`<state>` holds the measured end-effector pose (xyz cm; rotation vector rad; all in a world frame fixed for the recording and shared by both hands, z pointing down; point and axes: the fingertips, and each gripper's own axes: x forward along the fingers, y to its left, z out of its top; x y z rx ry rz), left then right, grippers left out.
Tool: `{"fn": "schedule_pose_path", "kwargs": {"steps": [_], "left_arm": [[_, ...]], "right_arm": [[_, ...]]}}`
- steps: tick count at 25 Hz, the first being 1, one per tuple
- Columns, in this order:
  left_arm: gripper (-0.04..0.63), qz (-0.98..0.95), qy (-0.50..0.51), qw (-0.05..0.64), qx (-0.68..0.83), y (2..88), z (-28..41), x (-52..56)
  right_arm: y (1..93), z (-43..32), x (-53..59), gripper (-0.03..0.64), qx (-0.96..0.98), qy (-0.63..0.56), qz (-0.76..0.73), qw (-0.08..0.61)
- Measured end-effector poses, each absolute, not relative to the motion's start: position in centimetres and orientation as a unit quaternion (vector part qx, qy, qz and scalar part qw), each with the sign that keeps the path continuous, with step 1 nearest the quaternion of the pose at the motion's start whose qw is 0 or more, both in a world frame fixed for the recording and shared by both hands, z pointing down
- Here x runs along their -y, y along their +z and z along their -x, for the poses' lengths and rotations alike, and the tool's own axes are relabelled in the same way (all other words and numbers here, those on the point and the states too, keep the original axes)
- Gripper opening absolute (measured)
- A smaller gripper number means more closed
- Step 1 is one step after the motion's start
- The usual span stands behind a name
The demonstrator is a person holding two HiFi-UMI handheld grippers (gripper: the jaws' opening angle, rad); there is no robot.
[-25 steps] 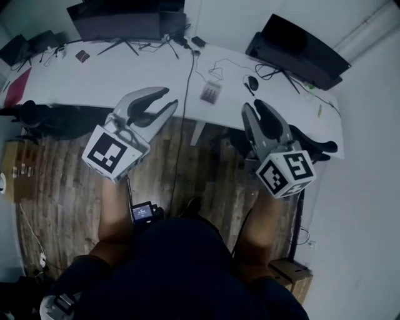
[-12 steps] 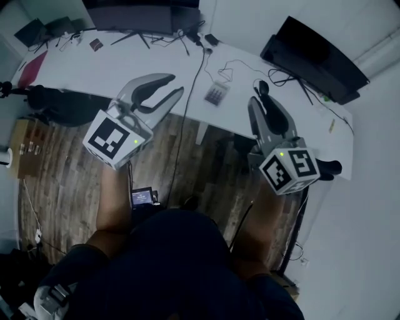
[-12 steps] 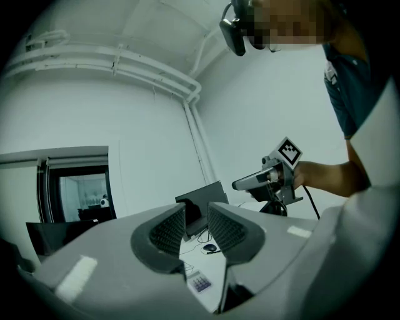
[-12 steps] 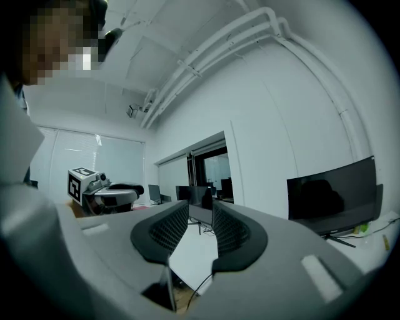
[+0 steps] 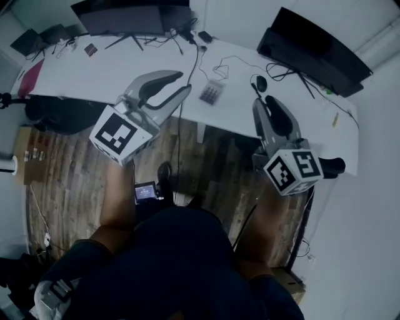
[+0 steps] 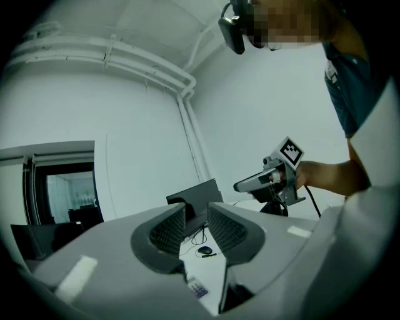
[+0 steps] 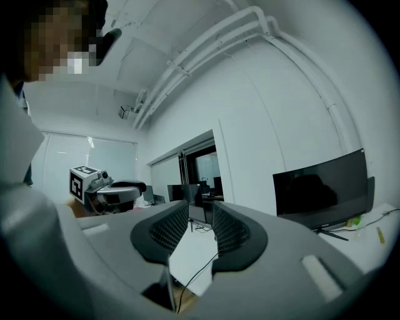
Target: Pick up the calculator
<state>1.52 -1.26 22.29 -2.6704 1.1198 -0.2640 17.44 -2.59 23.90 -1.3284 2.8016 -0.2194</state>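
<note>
The calculator (image 5: 211,94) lies near the bench (image 5: 119,72) edge, between the left gripper (image 5: 184,82) and right gripper (image 5: 265,102), whose fingers are slightly spread.

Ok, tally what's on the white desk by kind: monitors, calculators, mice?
monitors: 2
calculator: 1
mouse: 1
Total: 4
</note>
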Motion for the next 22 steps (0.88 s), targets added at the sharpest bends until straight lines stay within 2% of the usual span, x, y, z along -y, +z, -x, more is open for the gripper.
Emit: {"fn": "schedule_pose_path", "kwargs": {"steps": [12,22], "left_arm": [[0.107,0.941,-0.059,0.116,-0.313,22.6,-2.5,10.2],[0.107,0.956,-0.032,0.123,-0.264,21.8,-0.2,17.1]], "right_arm": [[24.2,-17.7,8.3,0.101,-0.868,-0.068,0.491,-0.010],[23.9,-15.0,13.6,0.101,-0.844,-0.069,0.532,-0.017]]}}
